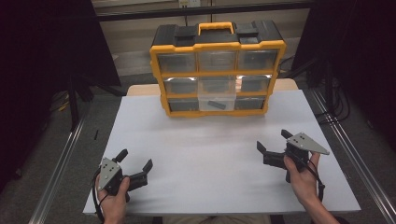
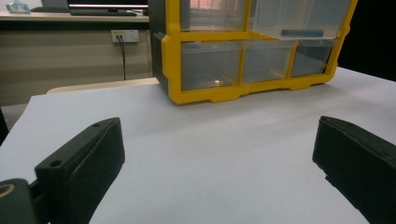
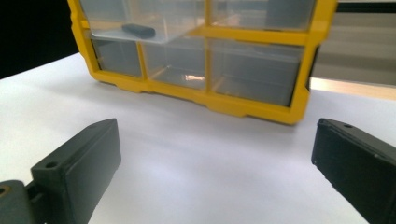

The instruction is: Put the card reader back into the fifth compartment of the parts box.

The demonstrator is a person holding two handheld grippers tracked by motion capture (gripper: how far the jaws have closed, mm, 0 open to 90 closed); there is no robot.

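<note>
Yellow frame and black top on the organizer (image 1: 217, 45), clear drawers (image 1: 216, 60) throughout; one small black piece (image 1: 216, 104) inside the pulled-out drawer; plain white counter (image 1: 205, 154); black tongs (image 1: 135, 165) both sides.

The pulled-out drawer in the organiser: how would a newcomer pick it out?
A yellow-framed plastic drawer organiser stands at the white table's far edge. The clear middle-row centre drawer juts forward, unlike its closed neighbours, and holds a small dark block.
</note>
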